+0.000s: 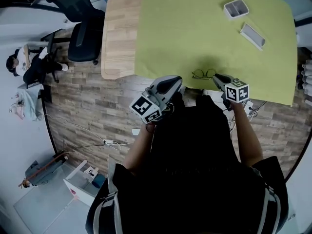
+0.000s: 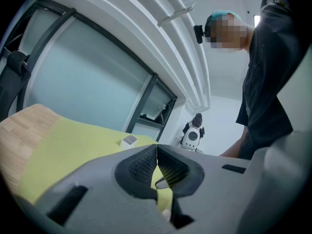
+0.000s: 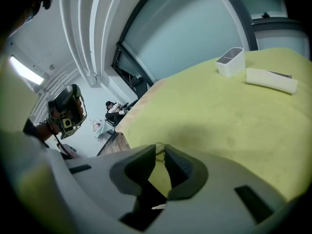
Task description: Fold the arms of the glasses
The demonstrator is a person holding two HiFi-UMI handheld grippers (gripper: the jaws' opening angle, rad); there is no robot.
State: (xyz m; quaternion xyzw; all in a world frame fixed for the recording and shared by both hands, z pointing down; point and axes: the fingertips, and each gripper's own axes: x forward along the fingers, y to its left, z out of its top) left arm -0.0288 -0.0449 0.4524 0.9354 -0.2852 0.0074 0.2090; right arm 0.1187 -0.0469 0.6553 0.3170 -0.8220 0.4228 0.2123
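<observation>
A pair of thin wire-framed glasses point(image 1: 204, 74) lies on the green cloth point(image 1: 195, 28) close to its near edge. My right gripper point(image 1: 216, 77) is at the glasses' right end. In the right gripper view its jaws stand nearly together point(image 3: 160, 149), with a bit of the wire frame point(image 3: 158, 153) held at their tips. My left gripper point(image 1: 176, 82) hovers just left of the glasses, at the cloth's near edge and apart from them. Its pads point(image 2: 146, 162) meet with nothing between them.
A small white tray point(image 1: 236, 8) and a flat white box point(image 1: 252, 35) sit at the cloth's far right; both show in the right gripper view, tray point(image 3: 230, 62) and box point(image 3: 271, 80). Bare wooden tabletop point(image 1: 119, 28) lies left of the cloth, with an office chair point(image 1: 83, 33) beyond.
</observation>
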